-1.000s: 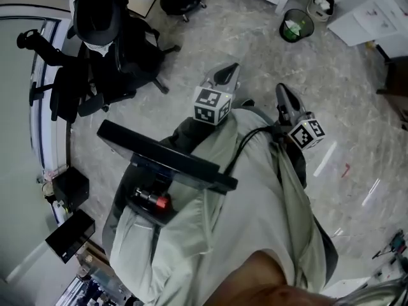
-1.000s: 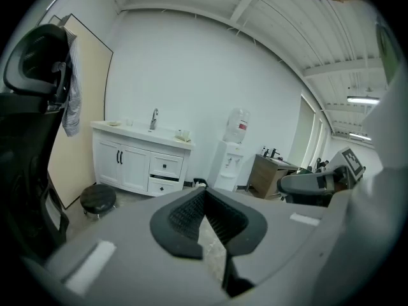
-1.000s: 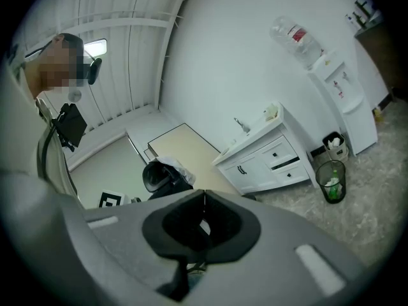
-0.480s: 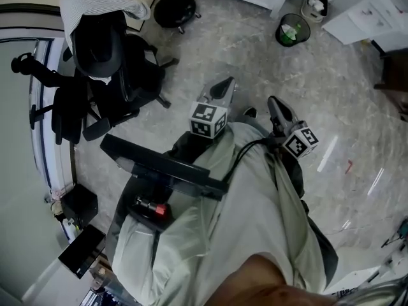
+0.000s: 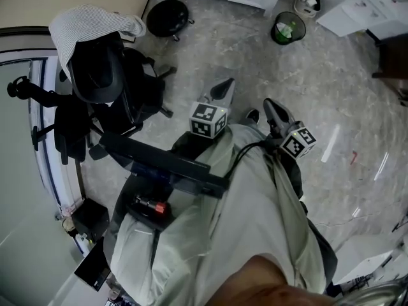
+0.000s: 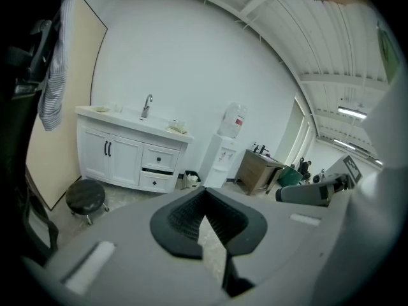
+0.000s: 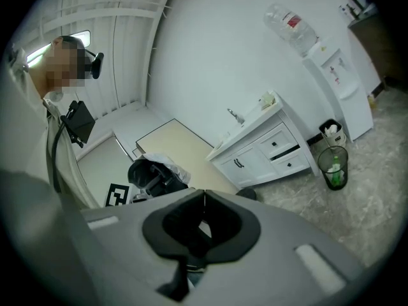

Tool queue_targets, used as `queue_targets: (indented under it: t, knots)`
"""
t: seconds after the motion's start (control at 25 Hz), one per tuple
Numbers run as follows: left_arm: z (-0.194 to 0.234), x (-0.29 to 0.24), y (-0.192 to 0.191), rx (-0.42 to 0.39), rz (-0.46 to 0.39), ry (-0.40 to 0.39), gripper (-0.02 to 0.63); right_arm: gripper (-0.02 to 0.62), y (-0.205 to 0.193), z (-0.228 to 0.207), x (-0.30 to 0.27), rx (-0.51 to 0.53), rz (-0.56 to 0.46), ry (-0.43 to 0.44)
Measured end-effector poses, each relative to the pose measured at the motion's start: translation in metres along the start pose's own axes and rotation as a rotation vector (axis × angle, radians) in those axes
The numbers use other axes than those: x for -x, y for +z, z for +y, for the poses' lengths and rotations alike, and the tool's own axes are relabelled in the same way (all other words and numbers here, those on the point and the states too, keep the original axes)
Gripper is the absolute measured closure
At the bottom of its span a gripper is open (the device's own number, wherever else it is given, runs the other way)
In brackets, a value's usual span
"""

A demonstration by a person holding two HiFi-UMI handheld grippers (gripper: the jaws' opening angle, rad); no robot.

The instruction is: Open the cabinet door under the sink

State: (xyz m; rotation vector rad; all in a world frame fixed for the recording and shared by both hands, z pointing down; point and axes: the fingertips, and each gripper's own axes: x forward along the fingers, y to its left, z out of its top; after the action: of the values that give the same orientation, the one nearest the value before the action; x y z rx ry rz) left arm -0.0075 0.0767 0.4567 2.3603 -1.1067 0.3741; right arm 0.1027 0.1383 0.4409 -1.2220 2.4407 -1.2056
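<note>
Both the left gripper [image 6: 204, 195] and right gripper [image 7: 204, 197] have jaws pressed together, empty, held out ahead, probably because the closed cabinet door [image 6: 123, 162] under the sink [image 6: 141, 118] is well away across the floor [image 5: 319, 62].

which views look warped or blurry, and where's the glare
Head view: light streaks glare on the floor, right edge smeared. Left gripper view: fisheye bows the wall, corners go black, sink cabinet sharp. Right gripper view: same bowing, sink cabinet tilted.

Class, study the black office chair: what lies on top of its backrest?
A pale striped cloth is draped over the backrest of the black office chair. It covers the top edge, so whatever lies beneath cannot be seen.
</note>
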Motion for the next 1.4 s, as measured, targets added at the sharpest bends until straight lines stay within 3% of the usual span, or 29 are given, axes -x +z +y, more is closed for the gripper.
queue_targets:
  t: [0.24, 0.8, 1.4]
  knots:
    - [0.007, -0.01, 0.01, -0.017, 0.007, -0.045, 0.6, 0.592, 0.009, -0.009, -0.006, -0.054, -0.049, -0.065]
    - [0.051, -0.008, 0.03, -0.008, -0.017, -0.028, 0.6, 0.592, 0.013, -0.005, -0.049, -0.069, -0.045, -0.063]
    - [0.088, -0.002, 0.037, -0.008, -0.018, -0.08, 0.6, 0.592, 0.001, 0.007, -0.083, -0.075, -0.071, -0.116]
